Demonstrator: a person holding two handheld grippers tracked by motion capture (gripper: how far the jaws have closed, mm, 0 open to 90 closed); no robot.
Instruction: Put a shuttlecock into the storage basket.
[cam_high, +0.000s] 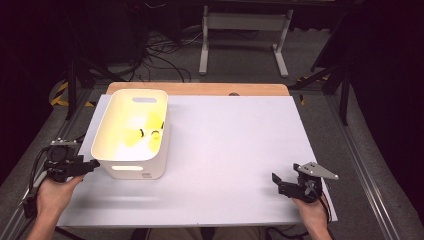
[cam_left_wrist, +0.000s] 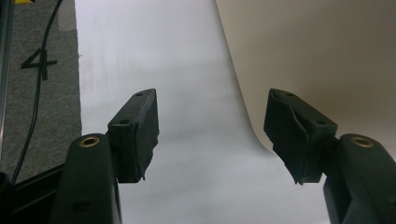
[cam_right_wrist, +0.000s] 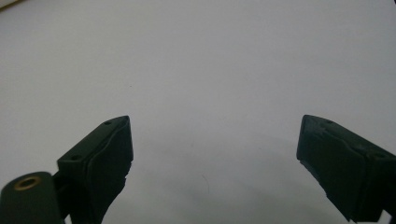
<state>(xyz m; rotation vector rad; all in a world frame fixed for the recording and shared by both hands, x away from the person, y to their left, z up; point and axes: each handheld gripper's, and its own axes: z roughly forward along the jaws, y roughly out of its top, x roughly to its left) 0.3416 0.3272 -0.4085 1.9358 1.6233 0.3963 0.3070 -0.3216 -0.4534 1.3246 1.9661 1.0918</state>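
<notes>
I have the left gripper (cam_high: 94, 164) just beside the near left corner of the white bin (cam_high: 131, 134), its jaws spread wide with nothing between them; in the left gripper view the bin's pale wall (cam_left_wrist: 317, 56) rises close off the right-hand jaw, apart from it. The bin stands on the left part of the white table (cam_high: 230, 150), and yellow things (cam_high: 145, 131) lie inside it, too washed out by glare for me to name. My right gripper (cam_high: 278, 181) rests near the table's front right edge, jaws also released and empty, well apart from the bin.

I judge I am at the approach to the bin, with no grip made yet. The next move calls for bringing the left jaws onto the bin's rim or handle slot and closing squarely, so it doesn't tip or slide.
</notes>
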